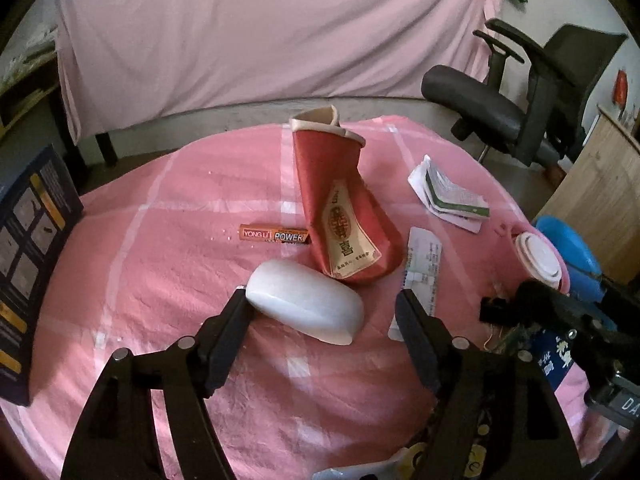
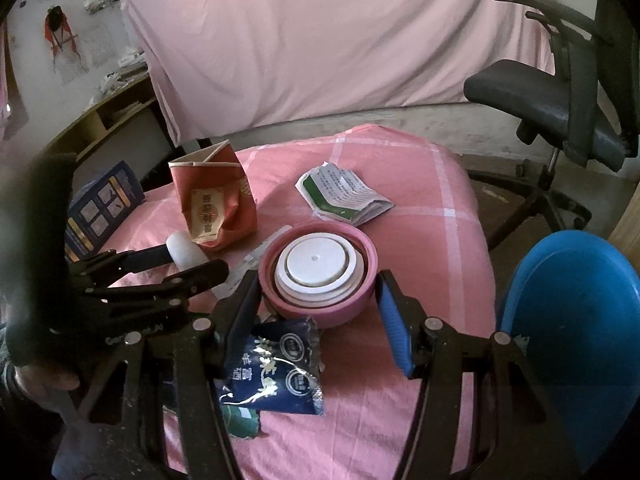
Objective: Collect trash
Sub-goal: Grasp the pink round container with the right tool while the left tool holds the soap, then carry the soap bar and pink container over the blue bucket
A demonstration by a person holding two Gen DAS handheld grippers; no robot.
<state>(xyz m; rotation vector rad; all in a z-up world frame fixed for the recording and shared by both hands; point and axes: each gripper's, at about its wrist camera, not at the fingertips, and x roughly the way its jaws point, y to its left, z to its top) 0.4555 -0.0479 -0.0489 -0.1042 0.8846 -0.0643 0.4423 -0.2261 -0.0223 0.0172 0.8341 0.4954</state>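
Covering table, pink checked cloth (image 1: 160,280); pink sheet (image 1: 260,32) behind, office chair (image 1: 520,112) right; both tools wide.

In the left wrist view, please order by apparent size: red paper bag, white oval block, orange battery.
1. red paper bag
2. white oval block, nearer the camera, so possibly flattered
3. orange battery, clearly smallest

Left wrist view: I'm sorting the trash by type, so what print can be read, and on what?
"YONG LI POWER": on the orange battery.
Red paper bag: label characters too blurred to read.
Folded leaflet: print too small.
White slip: print too small.
Dark blue box: text unreadable.
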